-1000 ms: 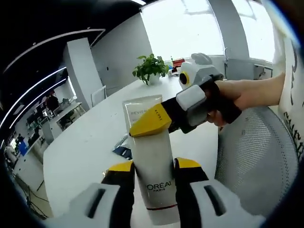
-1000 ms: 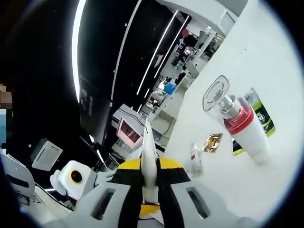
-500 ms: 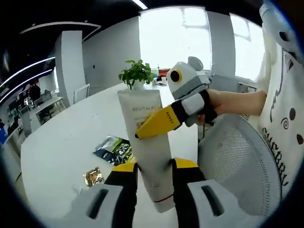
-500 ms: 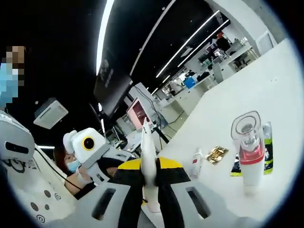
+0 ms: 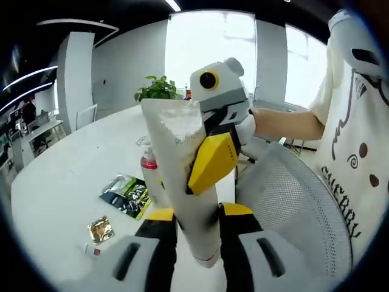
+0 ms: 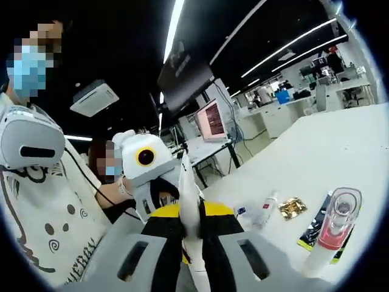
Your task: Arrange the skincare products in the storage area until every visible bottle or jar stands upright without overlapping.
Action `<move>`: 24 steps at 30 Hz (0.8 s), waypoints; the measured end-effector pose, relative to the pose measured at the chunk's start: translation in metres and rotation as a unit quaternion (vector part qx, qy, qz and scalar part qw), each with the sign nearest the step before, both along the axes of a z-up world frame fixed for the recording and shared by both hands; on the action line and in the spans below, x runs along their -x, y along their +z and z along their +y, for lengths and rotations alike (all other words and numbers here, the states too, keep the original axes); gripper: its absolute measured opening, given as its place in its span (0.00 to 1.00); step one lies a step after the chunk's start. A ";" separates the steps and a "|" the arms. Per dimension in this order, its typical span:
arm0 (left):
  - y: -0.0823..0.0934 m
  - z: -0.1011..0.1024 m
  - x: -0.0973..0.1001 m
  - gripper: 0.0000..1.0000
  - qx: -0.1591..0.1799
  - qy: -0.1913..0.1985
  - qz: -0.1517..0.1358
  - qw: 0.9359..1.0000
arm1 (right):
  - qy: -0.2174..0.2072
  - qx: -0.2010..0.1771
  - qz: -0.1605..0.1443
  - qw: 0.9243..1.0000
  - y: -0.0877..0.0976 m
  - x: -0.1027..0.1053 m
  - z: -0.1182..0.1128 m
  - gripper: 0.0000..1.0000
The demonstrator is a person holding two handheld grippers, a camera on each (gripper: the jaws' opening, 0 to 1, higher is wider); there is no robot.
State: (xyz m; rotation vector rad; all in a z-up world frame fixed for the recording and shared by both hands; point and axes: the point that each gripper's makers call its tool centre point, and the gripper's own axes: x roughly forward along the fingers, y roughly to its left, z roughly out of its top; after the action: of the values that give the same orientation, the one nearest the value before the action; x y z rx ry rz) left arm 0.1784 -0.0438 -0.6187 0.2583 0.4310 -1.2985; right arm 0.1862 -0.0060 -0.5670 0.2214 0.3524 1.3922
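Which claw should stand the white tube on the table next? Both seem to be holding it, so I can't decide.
Left, probably. The left claw grips the white tube low, near its cap; the right claw pinches the flat crimped top.

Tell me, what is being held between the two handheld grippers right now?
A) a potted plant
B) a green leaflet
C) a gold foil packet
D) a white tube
D: the white tube is shut in the left gripper near its lower end, while the right gripper clamps it higher up.
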 end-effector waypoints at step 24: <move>-0.010 -0.017 -0.014 0.16 0.019 0.017 0.010 1.000 | 0.086 0.146 -0.094 0.981 -0.019 -0.008 -0.008 0.12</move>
State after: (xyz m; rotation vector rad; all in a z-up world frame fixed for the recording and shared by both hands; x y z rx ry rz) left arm 0.1923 -0.0603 -0.6285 0.2050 0.4250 -1.2747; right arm 0.1940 -0.0138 -0.5859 -0.1856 0.4195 1.4988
